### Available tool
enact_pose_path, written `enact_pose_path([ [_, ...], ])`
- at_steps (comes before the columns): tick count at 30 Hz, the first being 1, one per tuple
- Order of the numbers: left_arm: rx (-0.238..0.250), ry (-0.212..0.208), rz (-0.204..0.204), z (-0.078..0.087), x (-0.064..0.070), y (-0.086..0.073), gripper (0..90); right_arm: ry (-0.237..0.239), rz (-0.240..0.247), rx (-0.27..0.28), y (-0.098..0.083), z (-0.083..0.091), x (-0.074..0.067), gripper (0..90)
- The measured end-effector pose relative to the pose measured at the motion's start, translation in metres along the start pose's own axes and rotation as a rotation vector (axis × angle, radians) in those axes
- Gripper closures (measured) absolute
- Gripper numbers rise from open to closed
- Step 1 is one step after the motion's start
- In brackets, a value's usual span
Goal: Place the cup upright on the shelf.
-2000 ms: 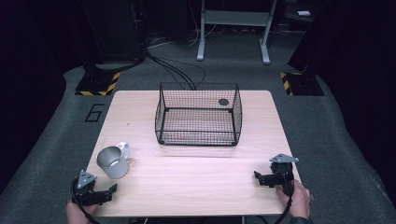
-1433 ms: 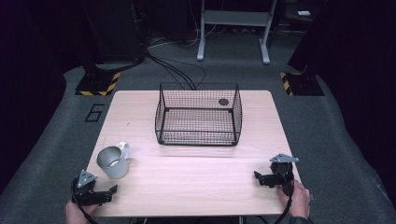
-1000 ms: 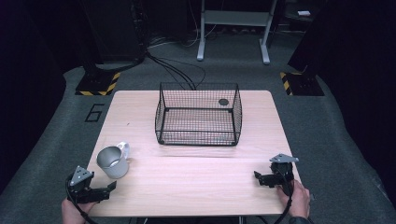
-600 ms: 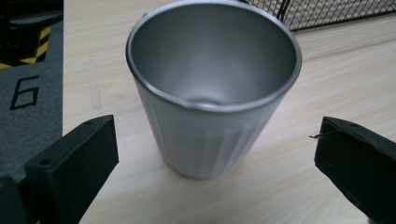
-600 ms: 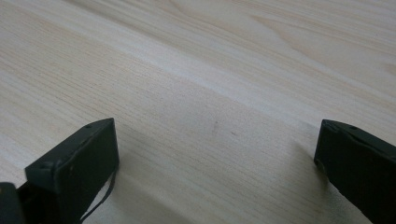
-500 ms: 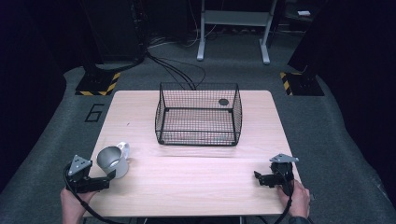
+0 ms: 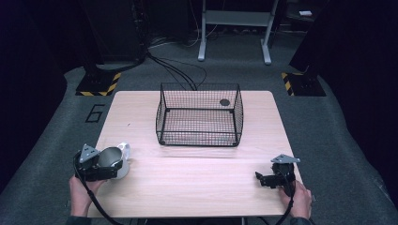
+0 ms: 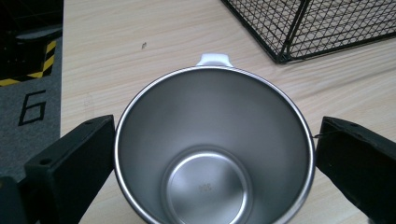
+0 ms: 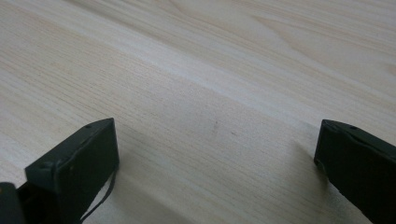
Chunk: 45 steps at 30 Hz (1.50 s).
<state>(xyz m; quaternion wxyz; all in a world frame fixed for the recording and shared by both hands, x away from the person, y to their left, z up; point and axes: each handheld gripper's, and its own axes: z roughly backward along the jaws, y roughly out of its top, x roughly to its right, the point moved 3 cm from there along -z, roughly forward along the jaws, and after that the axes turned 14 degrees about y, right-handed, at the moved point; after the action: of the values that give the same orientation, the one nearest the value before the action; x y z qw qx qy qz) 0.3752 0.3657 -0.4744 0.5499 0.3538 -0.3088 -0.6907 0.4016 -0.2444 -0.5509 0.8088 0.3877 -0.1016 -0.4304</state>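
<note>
The left gripper (image 7: 112, 166) is straddling the steel cup (image 8: 212, 149) near the wire basket (image 7: 199, 115), jaws spread for gripping, while the right gripper (image 7: 263, 179) is idling, jaws apart.

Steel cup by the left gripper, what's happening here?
A person at a wooden table holds a gripper in each hand. The left gripper is open, with its jaws on either side of the steel cup, which looks empty and lies tilted toward it; the jaws have not closed on it. The right gripper is open over bare wood near the table's right front corner. A black wire basket stands farther back, mid-table.
</note>
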Motion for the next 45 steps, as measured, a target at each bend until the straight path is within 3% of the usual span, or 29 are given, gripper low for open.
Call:
enact_pose_path([
  [6, -0.021, 0.004, -0.014, -0.008, 0.002, 0.001, 0.5, 0.0, -0.002, 0.001, 0.0, 0.0, 0.0, 0.0],
  [7, -0.022, 0.03, -0.018, -0.01, 0.003, 0.002, 2.3, 0.0, -0.002, 0.001, 0.0, 0.0, 0.0, 0.0],
  [9, -0.039, 0.038, -0.026, -0.01, 0.003, 0.002, 5.1, 0.0, -0.002, 0.001, 0.0, 0.0, 0.0, 0.0],
  [19, -0.03, 0.042, -0.02, -0.011, 0.004, 0.003, 5.8, 0.0, -0.001, 0.001, 0.0, 0.0, 0.0, 0.0],
  [25, -0.043, 0.031, -0.037, -0.008, 0.005, 0.005, 6.0, 0.0, 0.003, -0.002, 0.0, 0.0, 0.0, 0.0],
  [37, -0.01, 0.001, -0.072, 0.007, 0.022, 0.018, 6.0, 0.001, -0.002, 0.002, 0.0, 0.0, 0.0, 0.0],
  [45, 0.01, -0.042, -0.098, 0.015, 0.034, 0.031, 6.0, 0.001, -0.001, 0.002, 0.0, 0.0, 0.0, 0.0],
])
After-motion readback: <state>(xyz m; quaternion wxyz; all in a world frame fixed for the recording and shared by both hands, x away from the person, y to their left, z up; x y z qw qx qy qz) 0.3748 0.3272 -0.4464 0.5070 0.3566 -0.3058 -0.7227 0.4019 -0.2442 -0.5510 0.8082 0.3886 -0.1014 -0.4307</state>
